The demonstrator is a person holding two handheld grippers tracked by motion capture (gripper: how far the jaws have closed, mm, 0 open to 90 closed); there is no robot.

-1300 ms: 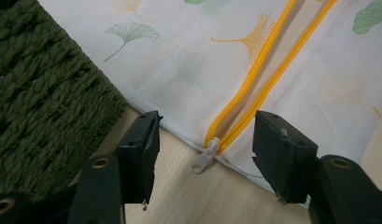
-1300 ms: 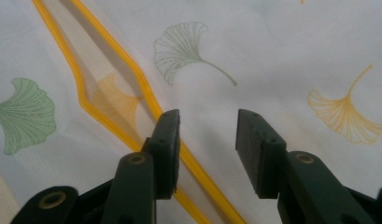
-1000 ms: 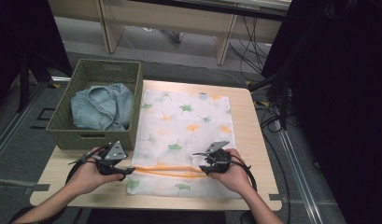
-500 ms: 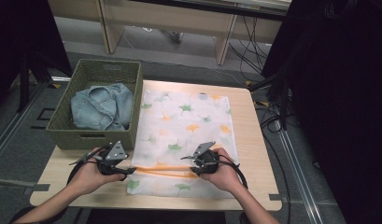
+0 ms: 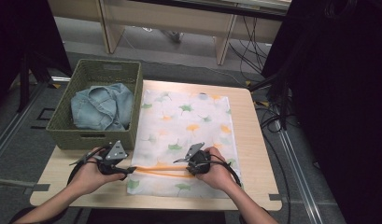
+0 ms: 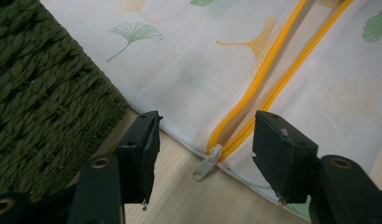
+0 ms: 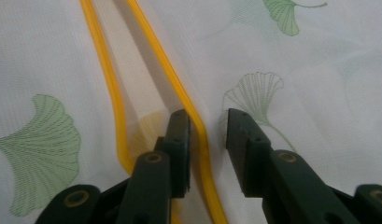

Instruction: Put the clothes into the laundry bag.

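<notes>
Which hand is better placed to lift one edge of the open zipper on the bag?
Right. The right claw already straddles one yellow zipper edge, jaws closing around it. The left claw stands open by the zipper pull.

A lab-like recording room: a small wooden table (image 5: 254, 140) stands on grey carpet, with loose cables (image 5: 254, 56) trailing behind it, black curtains (image 5: 333, 93) to its right, and workbench legs (image 5: 223, 42) beyond it.

Table's lit pretty evenly from overhead, but the right side of the high view goes nearly black. Both gripper views are slightly soft, no glare.
</notes>
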